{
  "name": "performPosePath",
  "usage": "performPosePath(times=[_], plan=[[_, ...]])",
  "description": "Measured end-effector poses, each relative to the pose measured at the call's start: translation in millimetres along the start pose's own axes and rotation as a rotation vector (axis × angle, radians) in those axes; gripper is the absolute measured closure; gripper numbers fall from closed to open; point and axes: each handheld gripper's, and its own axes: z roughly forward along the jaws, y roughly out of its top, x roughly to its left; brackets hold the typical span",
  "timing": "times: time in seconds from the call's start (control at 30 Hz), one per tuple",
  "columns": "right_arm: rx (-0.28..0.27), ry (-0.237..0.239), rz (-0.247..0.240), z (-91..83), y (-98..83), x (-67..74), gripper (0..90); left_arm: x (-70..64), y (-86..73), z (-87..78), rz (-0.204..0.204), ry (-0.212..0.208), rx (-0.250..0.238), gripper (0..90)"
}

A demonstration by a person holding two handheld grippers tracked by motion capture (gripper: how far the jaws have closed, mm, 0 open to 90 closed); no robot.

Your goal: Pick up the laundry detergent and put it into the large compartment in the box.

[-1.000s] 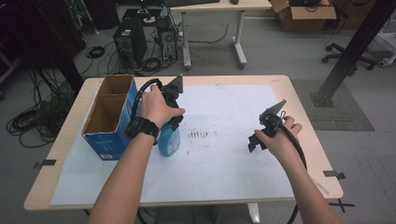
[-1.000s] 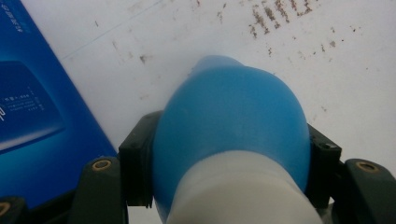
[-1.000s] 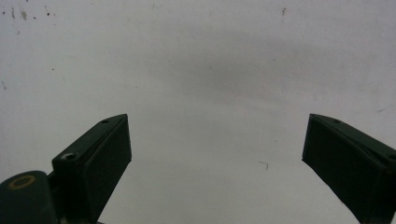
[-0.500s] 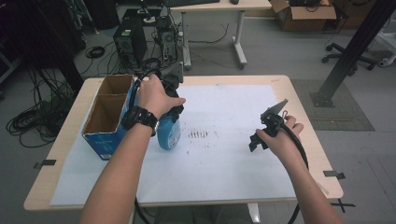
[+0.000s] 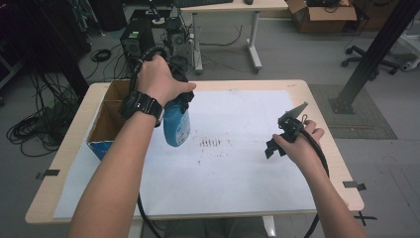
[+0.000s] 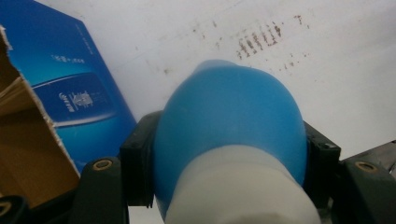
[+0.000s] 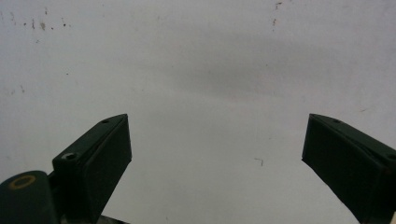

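Note:
A blue bottle (image 5: 177, 124) with a white top end (image 6: 243, 191) hangs in the air over the left part of the white sheet (image 5: 237, 183). My left gripper (image 5: 171, 101) is shut on it, its black pads (image 6: 140, 163) pressing on both sides of the bottle (image 6: 229, 116). The bottle is just right of the open cardboard box (image 5: 106, 124). Out to the right, my right gripper (image 5: 277, 144) is held above the sheet, open, with nothing between its fingers (image 7: 100, 154).
The cardboard box has a blue printed side (image 6: 70, 93) and stands at the table's left edge. Dark smudge marks (image 5: 212, 143) lie on the sheet's middle. Beyond the table (image 5: 297, 87) are computer cases (image 5: 138, 37), cables and another desk.
My left gripper has lifted the blue bottle up off the sheet. The right gripper has stayed where it was.

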Motion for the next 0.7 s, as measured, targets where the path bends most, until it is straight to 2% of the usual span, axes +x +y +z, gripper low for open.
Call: performPosePath(times=[0.3,0.43,0.47,0.5,0.7], plan=[[0.001,0.011,-0.001,-1.8,-0.3,-3.3,8.1,8.1,1.2,-29.6,-0.040,-0.002,-0.031,37.2],[-0.004,0.019,0.001,-3.9,1.0,-2.8,8.1,14.3,0.0,-48.1,-0.062,0.005,-0.052,37.2],[-0.007,0.021,-0.001,-4.4,1.3,-2.5,8.1,14.3,0.0,-48.1,-0.062,0.005,-0.052,37.2],[-0.008,0.021,-0.003,-4.8,1.6,-2.1,8.1,17.3,-0.7,-54.8,-0.075,0.006,-0.058,37.2],[-0.011,0.024,-0.011,-5.2,2.0,0.3,8.1,28.0,-2.9,-69.9,-0.115,0.004,-0.070,37.3]])
